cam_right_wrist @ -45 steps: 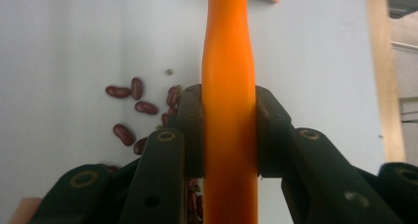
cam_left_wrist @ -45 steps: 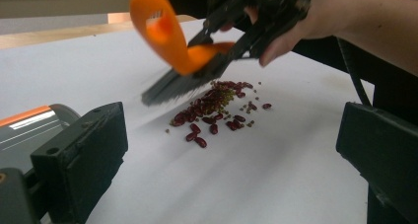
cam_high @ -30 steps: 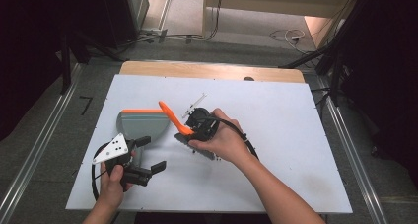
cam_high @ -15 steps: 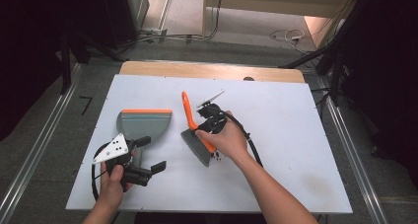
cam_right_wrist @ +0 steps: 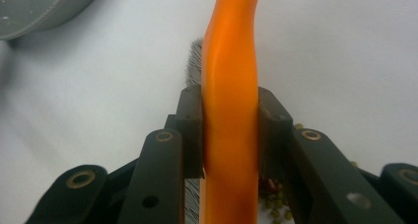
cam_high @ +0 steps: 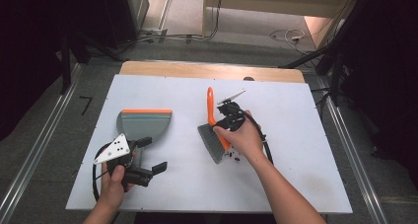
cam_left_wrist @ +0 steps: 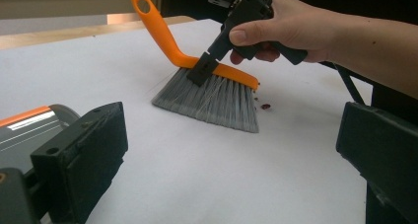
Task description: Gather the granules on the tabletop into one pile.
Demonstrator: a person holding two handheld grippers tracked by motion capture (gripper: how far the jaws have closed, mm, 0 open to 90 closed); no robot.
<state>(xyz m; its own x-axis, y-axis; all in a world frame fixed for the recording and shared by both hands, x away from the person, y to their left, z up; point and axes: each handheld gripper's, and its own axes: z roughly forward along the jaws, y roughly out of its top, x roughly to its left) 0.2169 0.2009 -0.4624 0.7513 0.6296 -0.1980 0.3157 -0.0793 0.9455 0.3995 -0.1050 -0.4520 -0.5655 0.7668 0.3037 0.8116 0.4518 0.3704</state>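
Observation:
An orange-handled brush point(cam_high: 213, 116) with grey bristles point(cam_left_wrist: 212, 96) stands on the white table, bristles down. My right gripper point(cam_high: 226, 127) is shut on its orange back point(cam_right_wrist: 230, 100), jaws pressed on both sides. Small dark and greenish bits point(cam_high: 232, 156) lie on the table just behind the bristles, also seen as beans point(cam_right_wrist: 276, 200) and bits point(cam_left_wrist: 265, 106). A grey dustpan with an orange lip point(cam_high: 144, 123) lies at the left. My left gripper point(cam_high: 150, 155) stands open just in front of the dustpan, nothing between its jaws; its pads point(cam_left_wrist: 81, 157) frame the brush.
The white table top point(cam_high: 296, 115) sits on a wooden board point(cam_high: 207, 70). Cables trail from both grippers. Metal rails run along the floor on both sides, and dark stands rise at the far corners.
My right gripper has swung the brush upright and carried it right and toward the person, bristles now on the table by the bits. The left gripper has stayed put.

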